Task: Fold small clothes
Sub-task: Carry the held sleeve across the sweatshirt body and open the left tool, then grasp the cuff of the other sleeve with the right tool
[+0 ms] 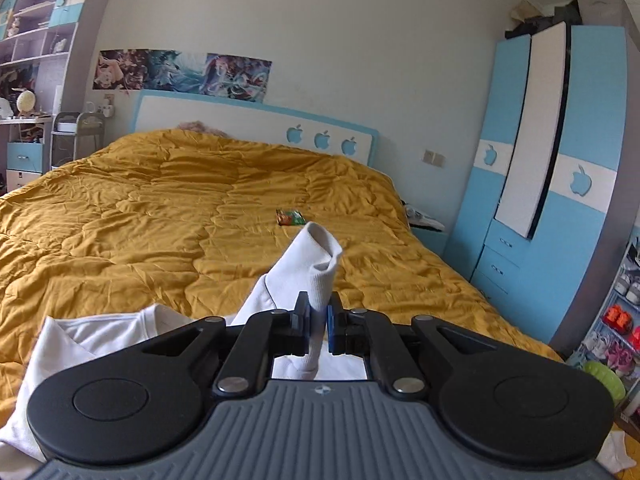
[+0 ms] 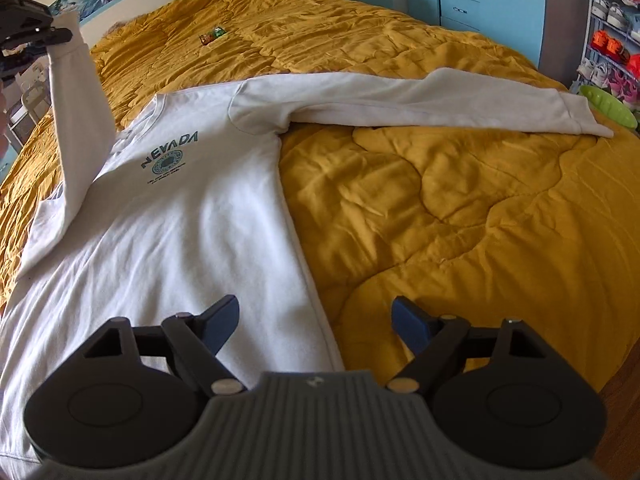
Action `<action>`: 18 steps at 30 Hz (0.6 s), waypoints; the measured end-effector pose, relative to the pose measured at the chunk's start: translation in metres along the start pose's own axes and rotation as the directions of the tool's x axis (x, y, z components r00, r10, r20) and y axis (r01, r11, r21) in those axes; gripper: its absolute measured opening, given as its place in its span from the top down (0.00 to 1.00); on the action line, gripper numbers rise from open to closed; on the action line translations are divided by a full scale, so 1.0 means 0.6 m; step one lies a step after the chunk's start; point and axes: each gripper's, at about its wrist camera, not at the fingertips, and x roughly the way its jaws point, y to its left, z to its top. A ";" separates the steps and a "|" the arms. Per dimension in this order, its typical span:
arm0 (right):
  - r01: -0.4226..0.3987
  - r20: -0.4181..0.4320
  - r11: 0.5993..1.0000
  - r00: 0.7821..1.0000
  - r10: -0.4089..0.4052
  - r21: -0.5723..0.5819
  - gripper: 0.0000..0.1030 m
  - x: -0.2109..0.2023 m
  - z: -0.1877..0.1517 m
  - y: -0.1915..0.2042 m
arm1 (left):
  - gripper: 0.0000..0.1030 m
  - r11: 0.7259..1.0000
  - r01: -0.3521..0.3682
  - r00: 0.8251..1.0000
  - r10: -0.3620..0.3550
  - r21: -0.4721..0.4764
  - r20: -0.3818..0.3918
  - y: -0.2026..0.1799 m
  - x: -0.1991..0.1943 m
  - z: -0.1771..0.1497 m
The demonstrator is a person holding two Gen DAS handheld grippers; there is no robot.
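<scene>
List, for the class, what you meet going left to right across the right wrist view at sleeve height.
left gripper clamping the raised sleeve → NEVADA print on the sweatshirt → flat-lying sleeve → green object at the bed's edge.

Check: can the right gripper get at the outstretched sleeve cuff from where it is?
Probably yes. The right gripper is open and holds nothing, hovering over the sweatshirt hem. The sleeve cuff lies flat on the yellow quilt with only bare quilt between. The left gripper is clamped on the other cuff, well aside.
</scene>
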 end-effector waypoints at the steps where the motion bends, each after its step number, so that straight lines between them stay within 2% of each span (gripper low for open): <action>1: -0.004 -0.001 1.000 1.000 0.004 0.012 0.23 0.000 -0.002 -0.005 | 0.86 0.999 0.036 0.999 -0.036 -0.006 -0.016 -0.012 0.003 -0.012; 3: -0.017 -0.001 0.999 1.000 0.017 0.029 0.23 0.000 -0.006 -0.015 | 0.76 0.992 0.125 0.992 -0.126 -0.017 -0.026 -0.029 -0.001 -0.031; 5: -0.018 0.007 1.000 1.000 0.018 0.020 0.23 -0.004 -0.010 -0.015 | 0.56 0.980 0.199 0.980 -0.199 0.025 -0.008 -0.044 -0.018 -0.045; 7: -0.008 0.010 1.000 1.000 0.008 0.006 0.23 -0.006 -0.012 -0.011 | 0.45 0.968 0.232 0.972 -0.233 0.098 -0.002 -0.063 -0.032 -0.057; 8: -0.004 0.010 1.000 1.000 0.004 0.002 0.23 -0.006 -0.013 -0.009 | 0.44 0.962 0.241 0.970 -0.242 0.128 -0.003 -0.062 -0.039 -0.058; 10: 0.006 0.011 1.000 1.000 -0.006 -0.006 0.23 -0.006 -0.015 -0.006 | 0.42 0.957 0.220 0.974 -0.227 0.191 0.015 -0.070 -0.063 -0.066; 13: 0.008 0.011 1.000 1.000 -0.008 -0.010 0.23 -0.006 -0.015 -0.006 | 0.37 0.967 0.136 0.988 -0.149 0.218 0.042 -0.063 -0.087 -0.068; 18: -0.008 0.008 0.999 1.000 0.007 0.042 0.23 -0.011 -0.008 -0.019 | 0.37 0.987 0.084 0.995 -0.076 0.134 -0.069 -0.013 -0.083 -0.050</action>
